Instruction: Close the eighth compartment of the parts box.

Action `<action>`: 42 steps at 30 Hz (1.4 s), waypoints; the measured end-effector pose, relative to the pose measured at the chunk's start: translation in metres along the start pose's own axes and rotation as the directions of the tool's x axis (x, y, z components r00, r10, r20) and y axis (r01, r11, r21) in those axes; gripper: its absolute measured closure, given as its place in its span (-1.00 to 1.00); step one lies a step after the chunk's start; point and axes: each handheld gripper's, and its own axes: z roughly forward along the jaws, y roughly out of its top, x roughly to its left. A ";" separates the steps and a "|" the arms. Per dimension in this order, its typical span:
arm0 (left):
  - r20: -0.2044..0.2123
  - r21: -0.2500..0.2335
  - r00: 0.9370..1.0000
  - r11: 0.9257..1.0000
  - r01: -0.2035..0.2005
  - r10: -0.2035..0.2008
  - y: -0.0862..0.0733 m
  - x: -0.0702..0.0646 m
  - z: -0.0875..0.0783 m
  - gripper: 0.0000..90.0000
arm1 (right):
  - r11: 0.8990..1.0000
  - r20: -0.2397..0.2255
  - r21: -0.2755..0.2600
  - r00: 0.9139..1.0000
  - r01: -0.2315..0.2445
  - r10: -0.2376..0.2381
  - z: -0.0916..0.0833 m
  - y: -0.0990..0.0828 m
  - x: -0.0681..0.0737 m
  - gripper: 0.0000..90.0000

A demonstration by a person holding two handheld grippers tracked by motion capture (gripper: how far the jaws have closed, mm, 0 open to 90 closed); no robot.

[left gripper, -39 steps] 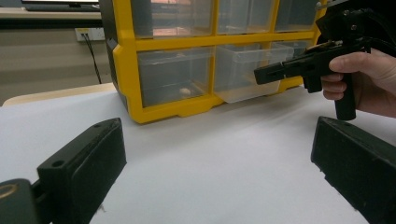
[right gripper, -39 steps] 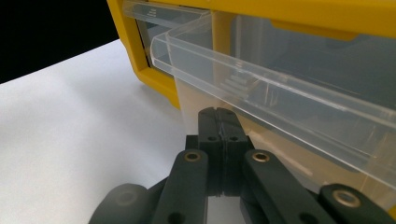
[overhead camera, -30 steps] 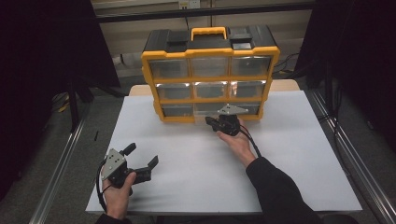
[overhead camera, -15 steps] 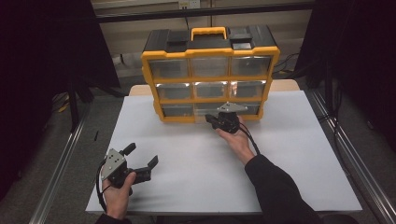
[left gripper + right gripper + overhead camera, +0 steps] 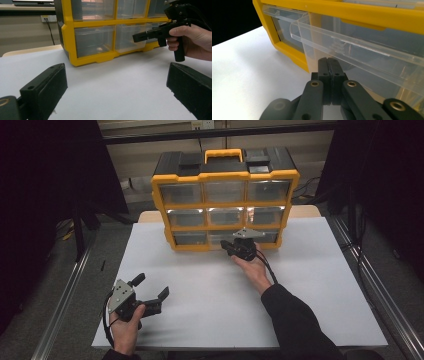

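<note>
A yellow and black drawer cabinet (image 5: 226, 226) with clear plastic drawers stands at the back of the white table (image 5: 310, 290). My right gripper (image 5: 226, 245) is shut, its jaws pressed flat together with nothing between them. In the right gripper view its tip (image 5: 329, 60) sits right at the front of a clear bottom-row drawer (image 5: 367, 53), just under that drawer's handle lip. My left gripper (image 5: 152, 286) rests low at the table's front left, open, jaws wide apart around bare table (image 5: 117, 86). The left gripper view also shows the right gripper (image 5: 138, 37) before the cabinet (image 5: 67, 37).
A small pale object (image 5: 99, 49) lies inside the bottom left drawer. The cabinet has a yellow carry handle (image 5: 223, 155) on top. Metal rails (image 5: 65, 295) run along both sides of the table, with dark floor beyond.
</note>
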 end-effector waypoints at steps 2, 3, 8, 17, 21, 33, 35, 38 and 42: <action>0.000 -0.005 1.000 1.000 0.007 -0.007 0.000 0.000 0.000 -0.94 | 1.000 0.002 -0.003 1.000 0.000 0.000 0.001 0.001 -0.001 0.99; -0.002 -0.005 1.000 1.000 0.008 -0.008 0.000 0.000 0.000 -0.94 | 1.000 0.005 -0.001 1.000 0.000 0.000 0.001 0.001 -0.001 0.99; -0.001 -0.007 1.000 1.000 0.010 -0.010 0.000 0.000 0.000 -0.94 | 1.000 0.018 -0.005 1.000 0.004 -0.004 0.003 0.002 -0.001 0.99; 0.002 -0.003 1.000 1.000 0.006 -0.006 0.000 0.000 0.000 -0.94 | 1.000 0.034 -0.015 0.999 0.001 -0.001 0.005 0.001 -0.003 0.99; 0.002 -0.003 1.000 1.000 0.006 -0.006 0.000 -0.001 0.000 -0.94 | 1.000 0.039 -0.015 0.999 -0.003 0.004 0.006 0.001 -0.003 0.99; 0.002 -0.002 1.000 1.000 0.007 -0.007 0.000 0.000 0.000 -0.94 | 1.000 0.060 -0.022 0.998 -0.014 0.015 0.007 0.001 -0.008 0.99; 0.005 0.003 1.000 1.000 0.002 -0.002 0.000 0.000 0.000 -0.94 | 1.000 0.068 -0.020 0.998 -0.013 0.015 0.007 0.002 -0.008 0.99; 0.004 0.002 1.000 1.000 0.003 -0.003 0.000 0.000 0.000 -0.94 | 1.000 0.069 -0.022 0.997 -0.016 0.018 0.007 0.003 -0.008 0.99; 0.004 -0.002 1.000 1.000 0.011 -0.011 -0.001 0.000 0.000 -0.94 | 1.000 0.080 -0.031 0.997 -0.006 0.008 0.007 0.005 -0.010 0.99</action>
